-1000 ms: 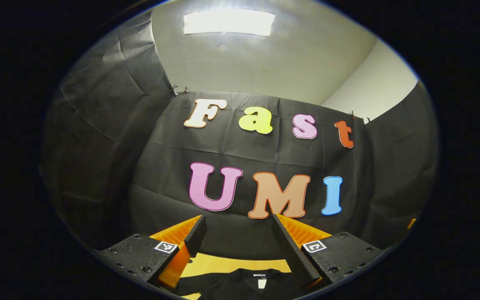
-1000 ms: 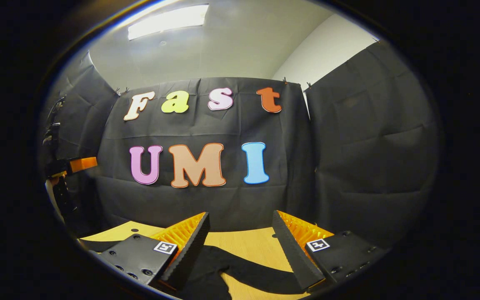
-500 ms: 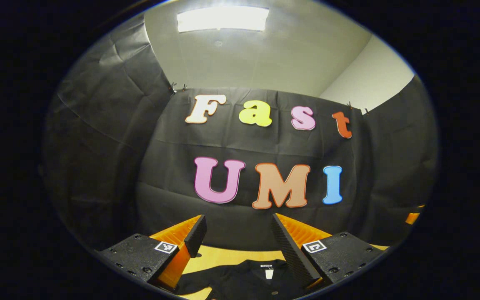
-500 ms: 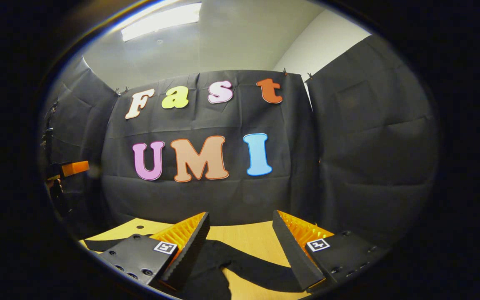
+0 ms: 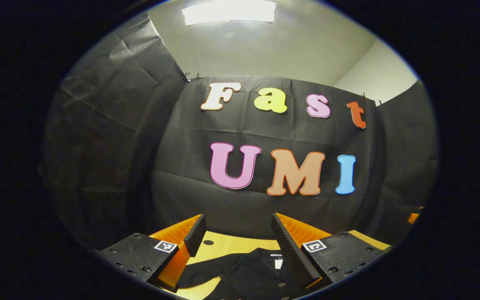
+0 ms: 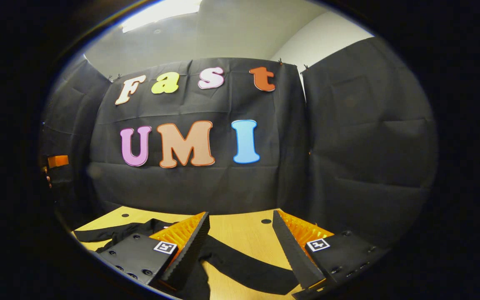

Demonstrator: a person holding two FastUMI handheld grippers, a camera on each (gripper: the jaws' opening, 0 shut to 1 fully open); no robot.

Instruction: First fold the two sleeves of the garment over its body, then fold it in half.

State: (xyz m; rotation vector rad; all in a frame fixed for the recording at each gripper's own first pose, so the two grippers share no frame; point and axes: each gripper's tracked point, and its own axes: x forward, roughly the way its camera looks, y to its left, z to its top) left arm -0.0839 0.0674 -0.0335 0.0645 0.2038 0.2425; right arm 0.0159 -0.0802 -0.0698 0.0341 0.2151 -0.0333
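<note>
A black garment point(image 5: 248, 273) lies flat on the wooden table point(image 5: 231, 245), its collar and white neck label just beyond my left gripper point(image 5: 237, 219). That gripper hovers above it, open, with nothing between its fingers. In the right gripper view a long black sleeve point(image 6: 244, 266) runs across the table point(image 6: 240, 233) below my right gripper point(image 6: 240, 216), which is also open and holds nothing. The garment's body point(image 6: 115, 231) spreads to the left, partly hidden behind the left finger.
Black cloth walls close the booth on the far side and both flanks. Small round holes point(image 6: 266, 221) dot the tabletop. The other gripper point(image 6: 56, 161) shows at the far left edge of the right gripper view, and at the right edge point(image 5: 413, 217) of the left gripper view.
Both views have tipped downward, so more of the table and the garment shows. Both grippers stay open and the garment has not moved.
</note>
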